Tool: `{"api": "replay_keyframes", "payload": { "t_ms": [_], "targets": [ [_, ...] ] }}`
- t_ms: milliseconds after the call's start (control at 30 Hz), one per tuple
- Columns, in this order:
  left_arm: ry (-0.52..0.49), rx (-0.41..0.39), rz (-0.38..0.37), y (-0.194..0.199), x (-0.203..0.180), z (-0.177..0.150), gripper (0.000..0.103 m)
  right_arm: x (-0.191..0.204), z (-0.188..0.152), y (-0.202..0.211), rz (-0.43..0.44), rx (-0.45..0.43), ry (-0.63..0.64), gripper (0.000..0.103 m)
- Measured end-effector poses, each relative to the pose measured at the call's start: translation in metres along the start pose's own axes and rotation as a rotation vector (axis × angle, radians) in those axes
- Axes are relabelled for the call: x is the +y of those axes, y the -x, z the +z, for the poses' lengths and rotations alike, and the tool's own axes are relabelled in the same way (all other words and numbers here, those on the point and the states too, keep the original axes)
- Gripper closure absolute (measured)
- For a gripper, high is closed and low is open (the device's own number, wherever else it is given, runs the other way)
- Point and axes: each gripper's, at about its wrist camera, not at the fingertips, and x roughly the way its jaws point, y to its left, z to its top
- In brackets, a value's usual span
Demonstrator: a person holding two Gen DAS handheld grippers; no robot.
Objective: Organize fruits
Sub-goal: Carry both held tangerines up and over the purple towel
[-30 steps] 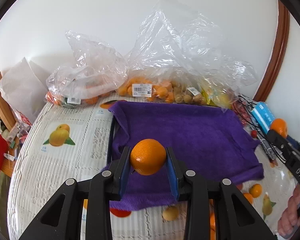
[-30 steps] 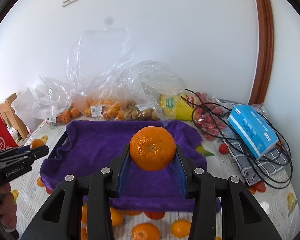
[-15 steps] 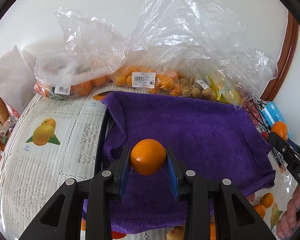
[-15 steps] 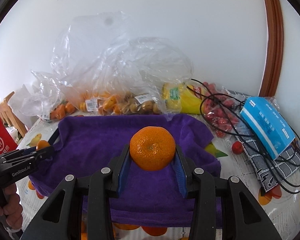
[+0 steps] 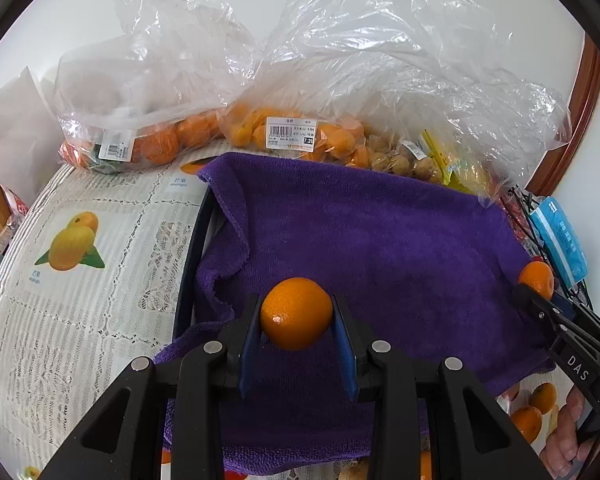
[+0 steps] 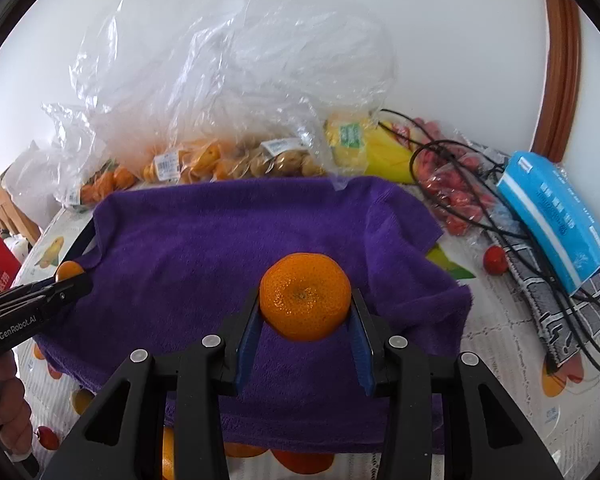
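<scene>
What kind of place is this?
Probably a home dining table: a fruit-print tablecloth, supermarket bags of oranges with price labels against a white wall, and a wooden chair beside it.

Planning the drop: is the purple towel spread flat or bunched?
Mostly spread. The purple towel is bare, with its left edge folded and rumpled.

A table under a fruit-print cloth [image 5: 100, 216] carries a purple towel [image 5: 380, 248] draped over a dark tray [image 5: 192, 256]. Behind it lie clear bags of fruit [image 5: 300, 136]. To the right are black cables [image 6: 480, 184], a blue pack [image 6: 552, 216] and a loose tomato [image 6: 494, 260].
</scene>
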Motion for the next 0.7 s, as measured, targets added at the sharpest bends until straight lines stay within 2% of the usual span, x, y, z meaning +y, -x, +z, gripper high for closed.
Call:
{"api": "replay_keyframes", "payload": {
  "t_ms": [700],
  "targets": [
    [-0.003,0.045,-0.008,-0.012,-0.002,-0.006,0.071,0.003,-0.008,-0.020,-0.001,0.081,-0.008,0.062]
  ]
}}
